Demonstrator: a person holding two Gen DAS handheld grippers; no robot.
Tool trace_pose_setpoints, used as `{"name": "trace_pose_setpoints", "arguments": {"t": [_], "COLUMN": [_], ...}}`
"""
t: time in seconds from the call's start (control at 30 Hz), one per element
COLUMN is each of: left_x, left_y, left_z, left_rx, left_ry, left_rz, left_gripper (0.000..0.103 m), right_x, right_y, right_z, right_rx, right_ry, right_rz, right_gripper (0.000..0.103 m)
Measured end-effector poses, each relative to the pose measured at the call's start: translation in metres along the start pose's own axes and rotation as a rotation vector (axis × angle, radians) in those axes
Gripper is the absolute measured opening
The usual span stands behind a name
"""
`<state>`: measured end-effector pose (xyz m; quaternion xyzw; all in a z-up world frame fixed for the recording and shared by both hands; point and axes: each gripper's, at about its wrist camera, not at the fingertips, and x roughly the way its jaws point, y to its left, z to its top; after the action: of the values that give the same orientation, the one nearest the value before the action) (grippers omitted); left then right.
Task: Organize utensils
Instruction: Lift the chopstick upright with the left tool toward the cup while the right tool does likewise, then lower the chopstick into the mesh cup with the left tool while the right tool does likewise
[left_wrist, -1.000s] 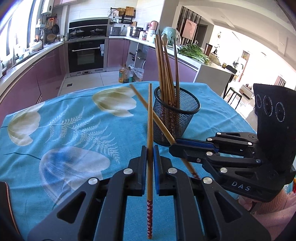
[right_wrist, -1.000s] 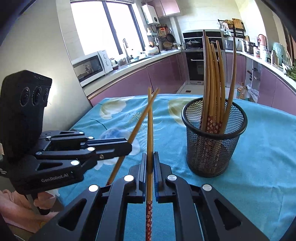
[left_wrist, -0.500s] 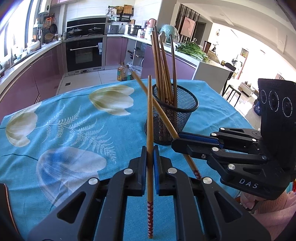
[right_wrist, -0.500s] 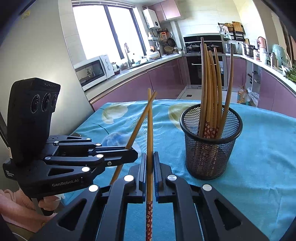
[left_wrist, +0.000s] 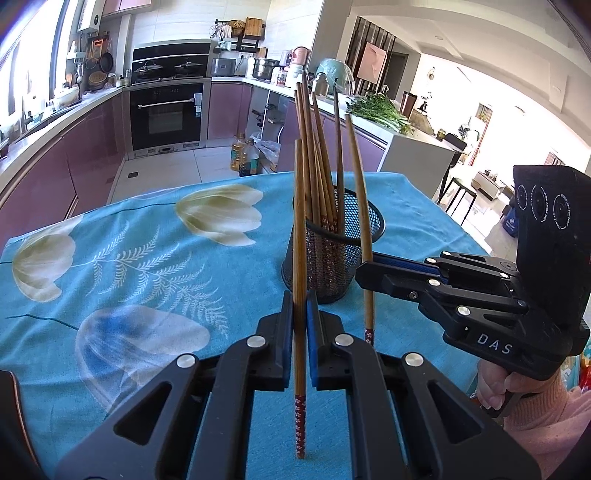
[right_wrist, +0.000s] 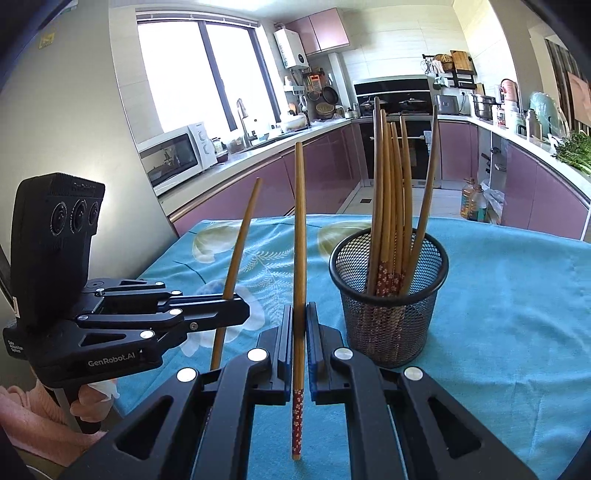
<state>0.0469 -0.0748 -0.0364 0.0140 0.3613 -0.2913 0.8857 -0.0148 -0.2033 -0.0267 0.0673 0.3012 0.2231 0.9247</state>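
While my left gripper (left_wrist: 300, 314) pinches one chopstick (left_wrist: 299, 258) upright between its blue pads, it points down over the teal cloth (left_wrist: 129, 266), just short of the mesh cup (left_wrist: 332, 254). My right gripper (right_wrist: 300, 325) does the same with its own chopstick (right_wrist: 298, 258); seen from the left camera it sits level at the cup's right side, that stick (left_wrist: 360, 206) standing nearly vertical against the rim. A pink-sleeved hand (left_wrist: 495, 387) grips its handle below. Eight or so chopsticks (right_wrist: 391, 192) already stand in the cup, fanned, patterned ends down. Open cloth lies left and behind the cup; the table edge (left_wrist: 436, 206) drops away on the right toward the counter (left_wrist: 413, 140).

Compared with a second ago, the right stick has swung from a steep slant across the left one to near upright, the two no longer cross, and the cup sits closer in both views.
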Motion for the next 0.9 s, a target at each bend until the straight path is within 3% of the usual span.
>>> {"name": "trace_pose_setpoints", "arguments": {"t": [0.9], "left_x": [-0.015], "left_y": [-0.007], "left_z": [0.016], "left_rx": [0.005], "left_ry": [-0.053], "left_rz": [-0.023], "left_gripper": [0.007], "right_x": [-0.021], "right_y": [-0.003], "right_z": [0.014], "right_rx": [-0.017], "right_ry": [-0.082], "right_rz": [-0.021], "right_gripper": [0.006]}}
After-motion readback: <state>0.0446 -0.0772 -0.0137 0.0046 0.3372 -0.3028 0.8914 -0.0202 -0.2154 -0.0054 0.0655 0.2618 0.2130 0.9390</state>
